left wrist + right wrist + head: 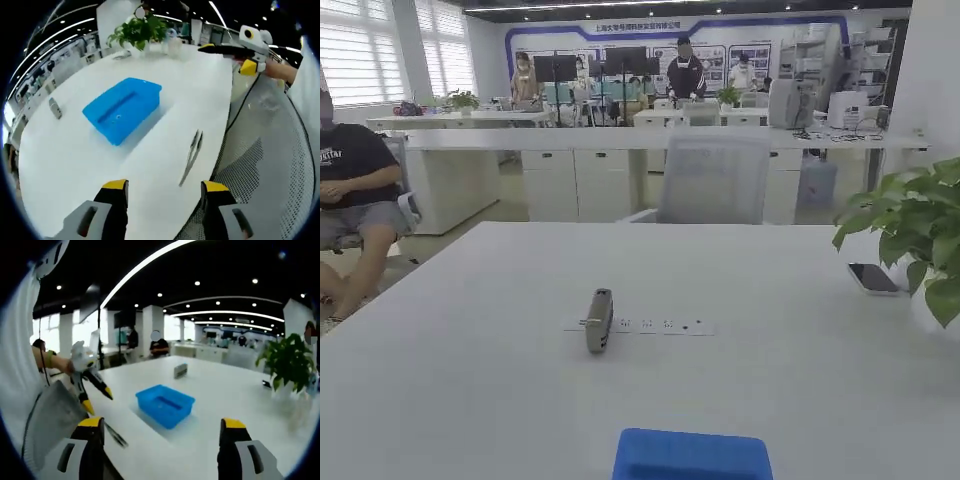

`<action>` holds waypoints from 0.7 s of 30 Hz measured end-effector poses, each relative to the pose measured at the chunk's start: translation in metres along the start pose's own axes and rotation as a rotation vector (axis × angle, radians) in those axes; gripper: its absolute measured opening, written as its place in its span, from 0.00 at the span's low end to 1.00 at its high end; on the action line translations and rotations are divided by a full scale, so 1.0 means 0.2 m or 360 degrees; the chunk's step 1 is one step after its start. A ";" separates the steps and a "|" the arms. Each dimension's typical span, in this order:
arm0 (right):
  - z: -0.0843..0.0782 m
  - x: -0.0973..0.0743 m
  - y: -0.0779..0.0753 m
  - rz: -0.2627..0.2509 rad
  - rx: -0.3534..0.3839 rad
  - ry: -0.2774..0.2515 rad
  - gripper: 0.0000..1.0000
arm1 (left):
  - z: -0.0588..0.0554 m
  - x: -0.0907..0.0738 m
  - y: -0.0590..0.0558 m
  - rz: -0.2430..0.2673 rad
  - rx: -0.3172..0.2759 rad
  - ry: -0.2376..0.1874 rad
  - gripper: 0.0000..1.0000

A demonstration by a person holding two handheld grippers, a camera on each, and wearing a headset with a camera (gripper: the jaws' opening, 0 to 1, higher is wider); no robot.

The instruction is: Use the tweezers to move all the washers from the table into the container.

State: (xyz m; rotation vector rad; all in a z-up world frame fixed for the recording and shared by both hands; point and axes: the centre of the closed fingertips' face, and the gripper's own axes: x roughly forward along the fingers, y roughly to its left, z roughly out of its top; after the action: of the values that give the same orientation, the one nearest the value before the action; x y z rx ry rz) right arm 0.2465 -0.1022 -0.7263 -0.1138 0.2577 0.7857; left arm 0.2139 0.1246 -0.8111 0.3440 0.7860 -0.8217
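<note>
Tweezers (191, 155): flat on the table (75, 165), close to its near edge and untouched. The prongs seem to part at the far end. Picking them up looks like the step in hand.
Left gripper (165, 186): poised over the table edge, jaws spread wide with nothing between them. The tweezers lie just ahead, a touch right of centre.
Right gripper (162, 423): held out past the table edge, jaws wide too, empty.
Pickup: my call is to shift right, drop low and straddle both prongs mid-length, so a later squeeze can pinch the tips. Close gently, since thin steel on a smooth top may skid or slide off the edge.
Container (122, 107): blue, open-topped, mid-table just beyond the tweezers.
Washers: too small to pick out on the white top. A speck on the container floor might be one, but I cannot tell.
Adaptor (55, 107): further off, well apart from the work.
Plant (140, 30): far corner, out of the way.
</note>
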 end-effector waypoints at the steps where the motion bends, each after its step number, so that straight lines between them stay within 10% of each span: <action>1: 0.01 0.00 -0.01 -0.0022 -0.0001 -0.0010 0.97 | 0.02 -0.03 0.02 0.0042 -0.0031 -0.0073 0.63; 6: 0.05 0.00 -0.01 -0.0073 -0.0047 -0.0070 0.99 | 0.17 -0.22 0.10 0.0329 -0.0148 -0.0579 0.75; 15: 0.06 -0.01 -0.08 -0.0170 0.0077 -0.0153 0.99 | 0.39 -0.46 0.18 0.0557 -0.0432 -0.1314 0.99; 21: 0.05 -0.03 -0.15 -0.0272 0.0109 -0.0188 0.99 | 0.38 -0.51 0.24 0.0656 -0.0442 -0.1449 0.99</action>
State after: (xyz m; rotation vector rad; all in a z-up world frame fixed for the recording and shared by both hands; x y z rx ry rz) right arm 0.2654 -0.1256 -0.7143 -0.0243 0.1604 0.6108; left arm 0.2442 0.1666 -0.6845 -0.1302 -0.0391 -0.3913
